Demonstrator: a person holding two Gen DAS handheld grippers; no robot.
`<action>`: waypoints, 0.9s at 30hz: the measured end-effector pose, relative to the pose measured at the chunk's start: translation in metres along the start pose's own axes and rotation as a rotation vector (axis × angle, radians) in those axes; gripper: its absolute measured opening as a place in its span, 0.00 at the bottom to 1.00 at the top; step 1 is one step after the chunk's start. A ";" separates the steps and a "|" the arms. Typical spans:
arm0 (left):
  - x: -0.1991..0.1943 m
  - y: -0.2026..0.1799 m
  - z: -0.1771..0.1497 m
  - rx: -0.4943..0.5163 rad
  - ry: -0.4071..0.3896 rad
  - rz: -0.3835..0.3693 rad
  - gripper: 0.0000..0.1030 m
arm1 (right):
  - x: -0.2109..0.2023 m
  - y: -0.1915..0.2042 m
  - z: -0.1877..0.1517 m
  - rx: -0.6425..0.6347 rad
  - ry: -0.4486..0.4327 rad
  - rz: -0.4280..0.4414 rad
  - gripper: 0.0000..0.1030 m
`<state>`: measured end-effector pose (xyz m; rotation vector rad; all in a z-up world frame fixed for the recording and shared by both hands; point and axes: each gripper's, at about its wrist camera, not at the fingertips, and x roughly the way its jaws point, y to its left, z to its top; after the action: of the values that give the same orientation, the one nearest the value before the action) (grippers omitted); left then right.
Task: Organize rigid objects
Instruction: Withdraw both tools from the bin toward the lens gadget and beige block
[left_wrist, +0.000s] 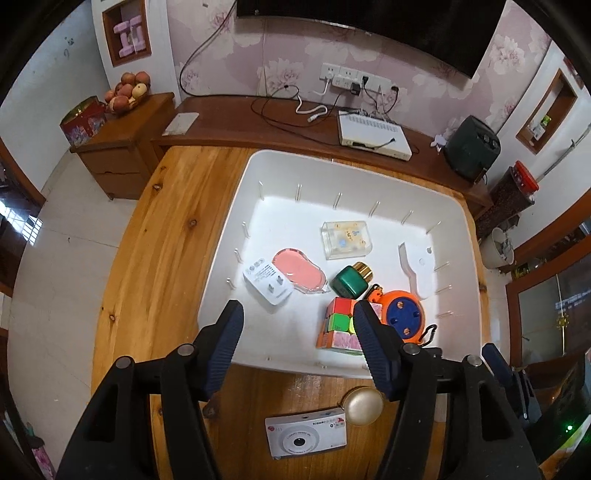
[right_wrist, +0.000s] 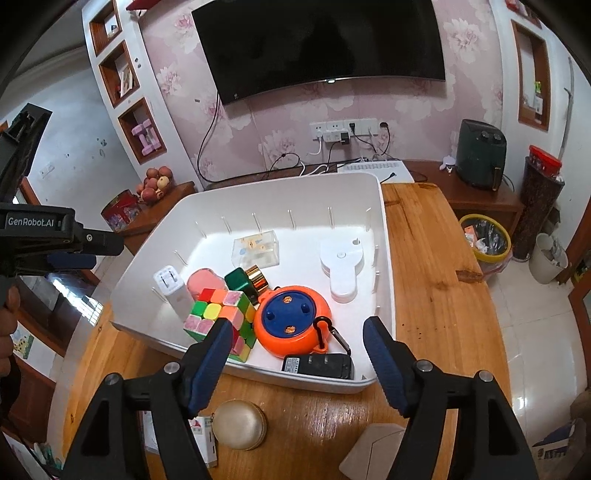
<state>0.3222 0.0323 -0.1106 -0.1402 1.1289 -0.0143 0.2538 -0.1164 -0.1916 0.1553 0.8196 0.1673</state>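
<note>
The puzzle cube (right_wrist: 221, 319) sits in the near part of the white bin (right_wrist: 384, 236), touching the orange reel (right_wrist: 291, 321) on its right. Left gripper (left_wrist: 297, 321) hangs above it, tongs apart and empty. Right gripper (right_wrist: 295, 338) likewise gapes, nothing held, above the black charger (right_wrist: 317, 365).

Your left wrist camera looks steeply down over the near-left edge of the white bin (left_wrist: 229, 266), close above the wooden table (left_wrist: 147, 258), facing the wall with the sockets (left_wrist: 347, 75). Your right wrist camera sits at the bin's near-right side, tilted less steeply, so you see the television (right_wrist: 317, 44). Both views share the bin, its cube (left_wrist: 338, 323) and the orange reel (right_wrist: 291, 319).
</note>
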 end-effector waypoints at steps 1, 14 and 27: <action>-0.003 -0.001 0.000 0.004 -0.007 -0.008 0.64 | -0.004 0.001 0.000 -0.001 -0.009 -0.003 0.76; -0.049 -0.025 -0.009 0.156 -0.079 -0.106 0.64 | -0.048 0.005 -0.003 -0.013 -0.077 -0.037 0.78; -0.059 -0.036 -0.030 0.357 -0.052 -0.082 0.72 | -0.062 -0.020 -0.012 0.132 -0.026 -0.026 0.78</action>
<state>0.2715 -0.0021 -0.0657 0.1308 1.0518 -0.2817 0.2050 -0.1475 -0.1598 0.2710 0.8066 0.0866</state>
